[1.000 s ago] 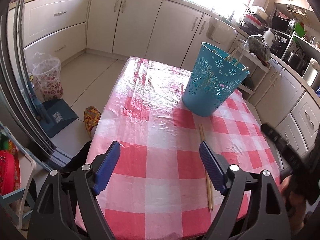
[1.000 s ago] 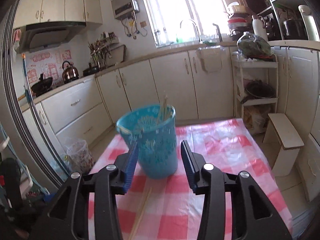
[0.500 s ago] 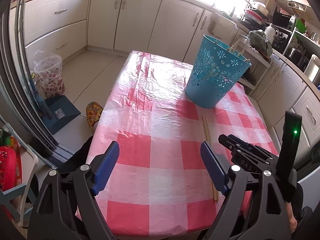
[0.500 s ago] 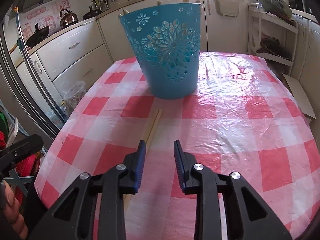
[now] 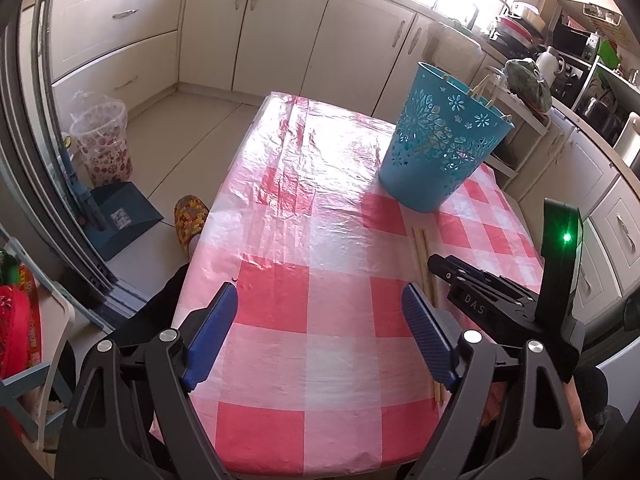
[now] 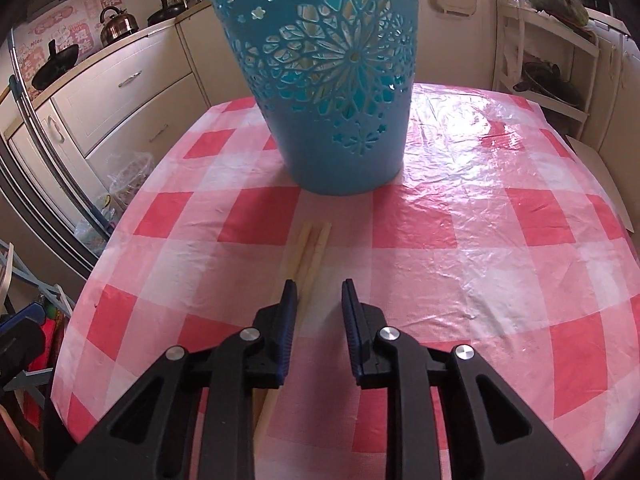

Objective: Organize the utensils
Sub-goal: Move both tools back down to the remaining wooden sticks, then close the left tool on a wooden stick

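A pair of pale wooden chopsticks (image 6: 310,246) lies on the pink checked tablecloth (image 6: 460,216), just in front of a blue cut-out plastic basket (image 6: 332,80). My right gripper (image 6: 318,292) hangs low over the chopsticks with its jaws closing. The sticks run into the narrow gap and under the left finger, and the pads do not press them. In the left wrist view the chopsticks (image 5: 422,252) meet the right gripper (image 5: 436,262) beside the basket (image 5: 440,152), which holds more sticks (image 5: 486,84). My left gripper (image 5: 320,312) stands wide open over the near cloth, holding nothing.
The table's left edge drops to the floor, where a bag-lined bin (image 5: 100,140), a blue dustpan (image 5: 120,224) and a patterned slipper (image 5: 190,216) sit. Cream cabinets (image 5: 280,32) ring the room. A white shelf rack (image 6: 552,60) stands behind the table's right side.
My right gripper has come down and forward to the chopsticks, its jaws narrowing, and has entered the left wrist view from the right. The left gripper has stayed put.
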